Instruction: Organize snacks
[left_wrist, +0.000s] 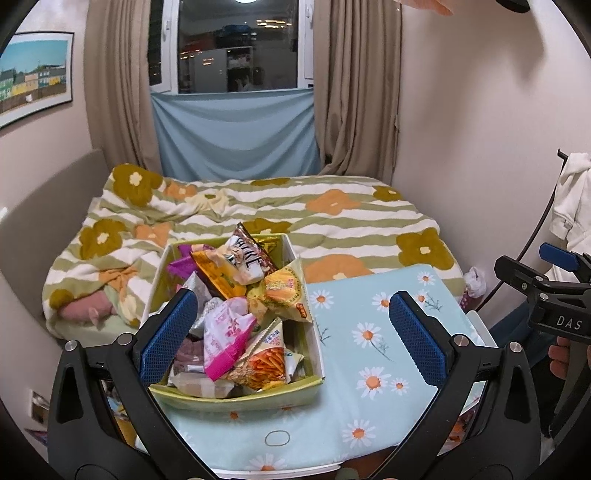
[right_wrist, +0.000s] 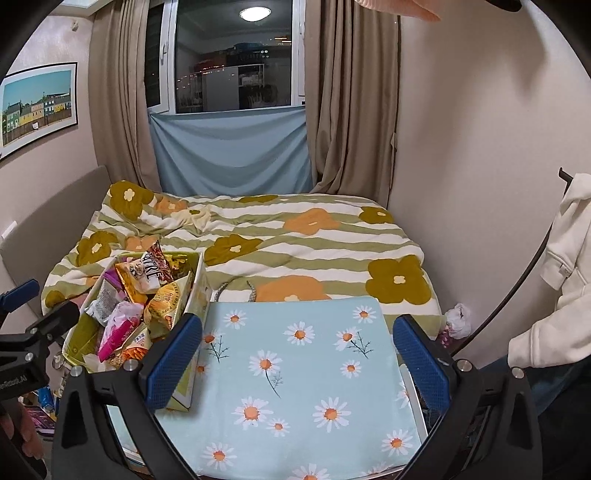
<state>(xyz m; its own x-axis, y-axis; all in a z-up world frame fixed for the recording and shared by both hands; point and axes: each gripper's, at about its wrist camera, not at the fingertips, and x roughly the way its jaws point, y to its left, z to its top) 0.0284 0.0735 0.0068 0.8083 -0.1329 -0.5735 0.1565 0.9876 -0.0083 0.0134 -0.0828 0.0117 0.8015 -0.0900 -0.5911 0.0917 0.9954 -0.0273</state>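
A green and white cardboard box (left_wrist: 314, 354) full of several snack packets stands on the left part of a light blue daisy-print tabletop (left_wrist: 369, 332). On top lie a pink packet (left_wrist: 225, 332), an orange stick-snack packet (left_wrist: 266, 362) and a yellow packet (left_wrist: 286, 291). My left gripper (left_wrist: 291, 332) is open and empty, its blue pads straddling the box's right side from above. My right gripper (right_wrist: 299, 365) is open and empty over the bare daisy cloth (right_wrist: 303, 369), with the box (right_wrist: 195, 295) at its left. The right gripper also shows at the left wrist view's right edge (left_wrist: 554, 273).
Behind the table is a bed with a green striped flower blanket (right_wrist: 295, 243). Beige curtains (right_wrist: 351, 110) and a window are at the back. A white hoodie (right_wrist: 565, 266) hangs at right. Clutter lies on the floor at left (right_wrist: 40, 406).
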